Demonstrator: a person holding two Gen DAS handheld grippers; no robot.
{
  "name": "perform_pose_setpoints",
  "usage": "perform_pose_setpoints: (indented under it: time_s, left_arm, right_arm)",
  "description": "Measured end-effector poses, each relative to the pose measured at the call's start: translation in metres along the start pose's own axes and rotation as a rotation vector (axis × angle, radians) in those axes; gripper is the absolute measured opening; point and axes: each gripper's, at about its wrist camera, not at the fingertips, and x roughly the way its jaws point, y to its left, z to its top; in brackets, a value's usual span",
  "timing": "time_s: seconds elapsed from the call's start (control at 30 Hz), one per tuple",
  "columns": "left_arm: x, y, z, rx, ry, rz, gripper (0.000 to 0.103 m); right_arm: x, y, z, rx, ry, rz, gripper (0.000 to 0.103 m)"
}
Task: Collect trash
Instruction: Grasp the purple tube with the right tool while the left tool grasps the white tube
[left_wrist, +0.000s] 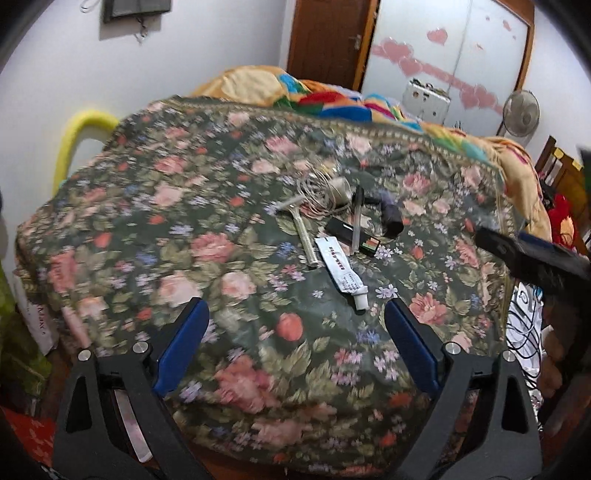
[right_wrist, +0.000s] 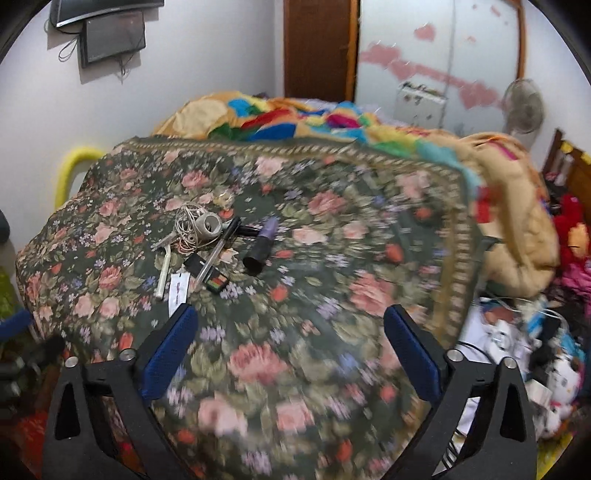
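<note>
Clearly both tongs are spread wide and hold nothing. The left gripper (left_wrist: 295, 332) hangs over the near part of the floral cloth (left_wrist: 147, 221), with its blue pads (left_wrist: 183, 343) far from each other. Ahead of it, a little to the right of its middle line, lies the small heap of trash. Nearest to its tips is a white tube (left_wrist: 341, 271) with the cap end pointing toward the gripper. Just beyond the tube lie a disposable razor (left_wrist: 301, 229), a black flat case (left_wrist: 352, 236) with a clear pen (left_wrist: 357, 221) across it, a tangle of thin cord (left_wrist: 325, 195) and a dark cylinder (left_wrist: 391, 216), all close together or touching. The right gripper (right_wrist: 290, 334) is also over the cloth, and for it the heap sits ahead and to the left. Its left finger (right_wrist: 168, 354) partly covers the tube (right_wrist: 179, 291), and the razor (right_wrist: 164, 267), the case (right_wrist: 208, 275), the cord (right_wrist: 192, 229) and the purple-ended cylinder (right_wrist: 260, 247) lie further ahead. Beyond the cloth, a colourful blanket (right_wrist: 288, 122) is bunched up, and to the right of the right gripper there are soft toys (right_wrist: 561, 373) on the floor. Both views are a little blurred.
</note>
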Motion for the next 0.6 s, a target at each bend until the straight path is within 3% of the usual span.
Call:
perform_pose_setpoints:
  time_s: [0.07,0.1,0.3,0.5,0.6]
  left_arm:
    - [0.019,-0.005,0.002,0.006,0.014,0.010,0.097]
    - [0.025,-0.006,0.003,0.002,0.016,0.011,0.096]
    - [0.066,-0.012,0.008,-0.021,0.051,-0.011,0.086]
    - [0.089,-0.028,0.009,0.011,0.072,-0.013,0.078]
    - [0.097,-0.037,0.008,0.034,0.086,-0.009,0.071]
  right_arm:
    - [0.027,-0.003,0.010,0.005,0.026,0.056,0.095]
    - [0.041,-0.003,0.015,0.009,0.045,0.076,0.085]
    - [0.122,-0.010,0.038,0.102,0.181,0.203,0.051]
    - [0.155,-0.002,0.043,0.113,0.240,0.245,0.032]
    - [0.162,0.001,0.042,0.102,0.257,0.257,0.029]
